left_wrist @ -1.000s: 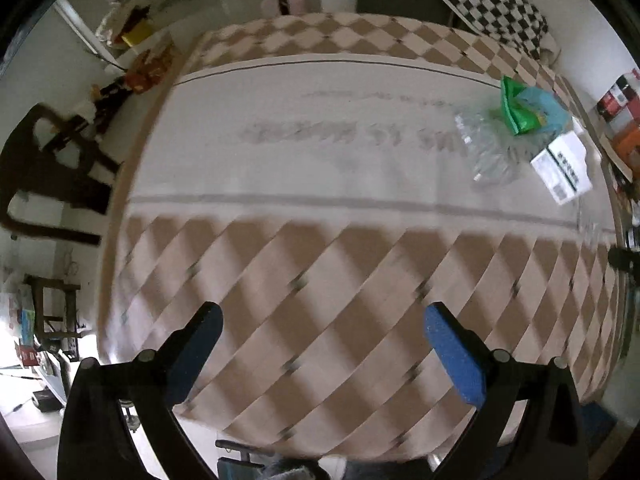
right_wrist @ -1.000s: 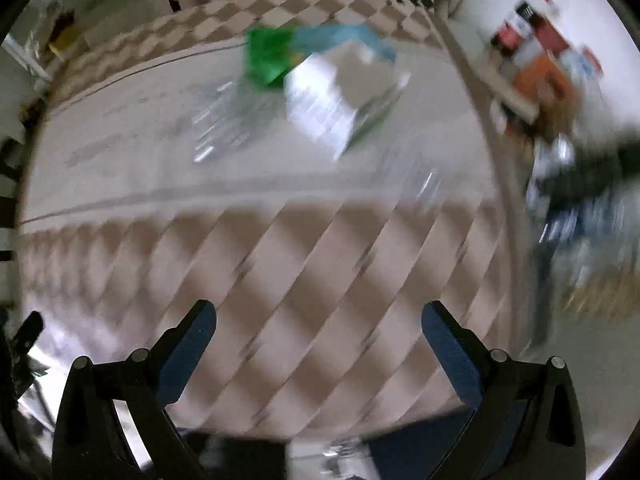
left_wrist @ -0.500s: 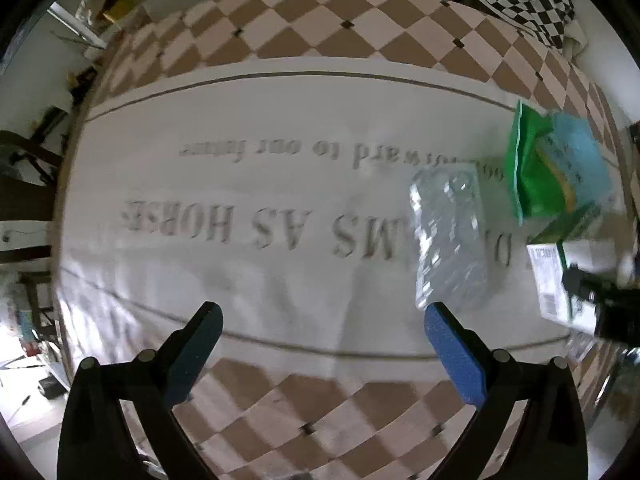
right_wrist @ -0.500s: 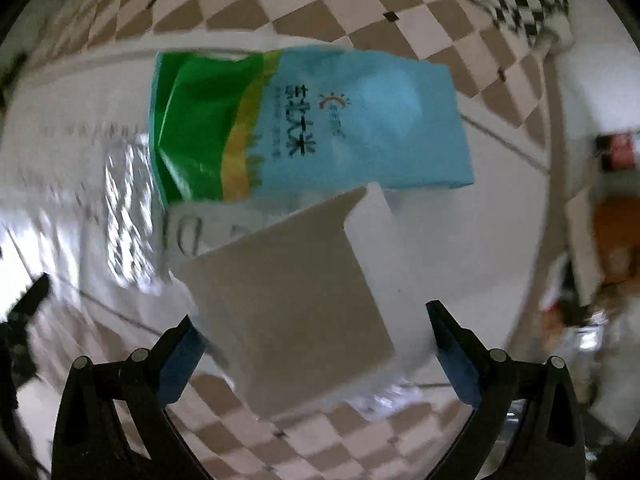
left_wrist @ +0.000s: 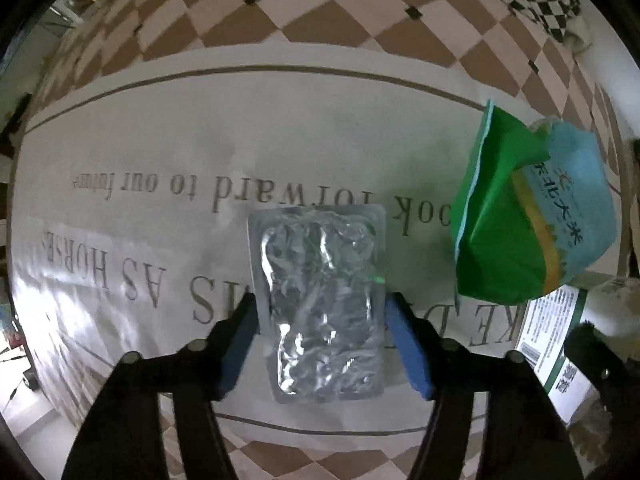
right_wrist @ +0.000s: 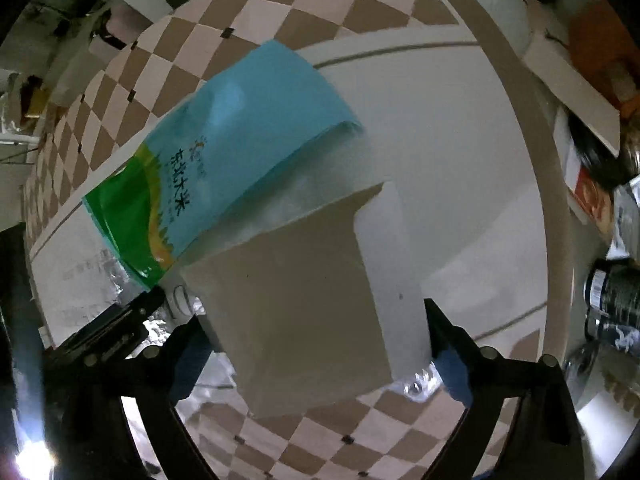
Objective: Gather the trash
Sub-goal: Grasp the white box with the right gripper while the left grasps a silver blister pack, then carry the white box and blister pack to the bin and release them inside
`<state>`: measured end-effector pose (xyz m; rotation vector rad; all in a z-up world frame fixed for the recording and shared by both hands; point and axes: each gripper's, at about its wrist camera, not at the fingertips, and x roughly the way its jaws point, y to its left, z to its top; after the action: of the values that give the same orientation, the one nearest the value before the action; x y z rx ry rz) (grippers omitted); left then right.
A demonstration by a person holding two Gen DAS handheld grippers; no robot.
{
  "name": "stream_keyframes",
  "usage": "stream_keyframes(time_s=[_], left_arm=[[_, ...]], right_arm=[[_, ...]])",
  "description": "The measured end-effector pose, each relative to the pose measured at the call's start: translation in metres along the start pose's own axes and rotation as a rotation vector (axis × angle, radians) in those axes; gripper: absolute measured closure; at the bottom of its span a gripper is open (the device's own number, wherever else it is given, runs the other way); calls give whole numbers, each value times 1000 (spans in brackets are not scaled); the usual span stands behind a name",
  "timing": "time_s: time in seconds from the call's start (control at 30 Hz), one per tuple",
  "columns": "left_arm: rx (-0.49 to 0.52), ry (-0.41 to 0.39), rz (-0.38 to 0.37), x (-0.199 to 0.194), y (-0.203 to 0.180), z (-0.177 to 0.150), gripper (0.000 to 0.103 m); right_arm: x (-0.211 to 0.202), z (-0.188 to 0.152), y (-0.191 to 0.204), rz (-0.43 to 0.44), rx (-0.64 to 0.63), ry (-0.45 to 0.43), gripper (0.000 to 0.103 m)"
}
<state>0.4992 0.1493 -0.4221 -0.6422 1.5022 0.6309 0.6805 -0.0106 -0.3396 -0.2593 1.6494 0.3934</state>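
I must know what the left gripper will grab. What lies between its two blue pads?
In the left wrist view, a clear crinkled plastic blister tray lies between the closing left gripper pads, flat on the printed white tablecloth.

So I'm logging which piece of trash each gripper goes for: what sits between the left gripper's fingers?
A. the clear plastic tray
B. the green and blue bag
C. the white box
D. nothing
A: in the left wrist view the clear plastic tray lies between the closing blue fingers of the left gripper, while the bag lies off to the right.
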Motion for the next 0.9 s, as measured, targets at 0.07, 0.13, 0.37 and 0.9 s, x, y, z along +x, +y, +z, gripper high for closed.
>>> stream_keyframes(time_s=[0.07, 0.13, 0.37, 0.9], left_arm=[[26, -24, 3, -2, 0, -6, 42], [56, -36, 18, -4, 2, -16, 42], [152, -114, 53, -31, 8, -46, 43], [181, -332, -27, -130, 122, -169, 43]], right_arm=[[2, 3, 6, -10, -32, -17, 5], [7, -5, 5, -19, -47, -25, 6], [-4, -12, 8, -13, -52, -35, 14], [-52, -191, 45, 128, -23, -200, 14]])
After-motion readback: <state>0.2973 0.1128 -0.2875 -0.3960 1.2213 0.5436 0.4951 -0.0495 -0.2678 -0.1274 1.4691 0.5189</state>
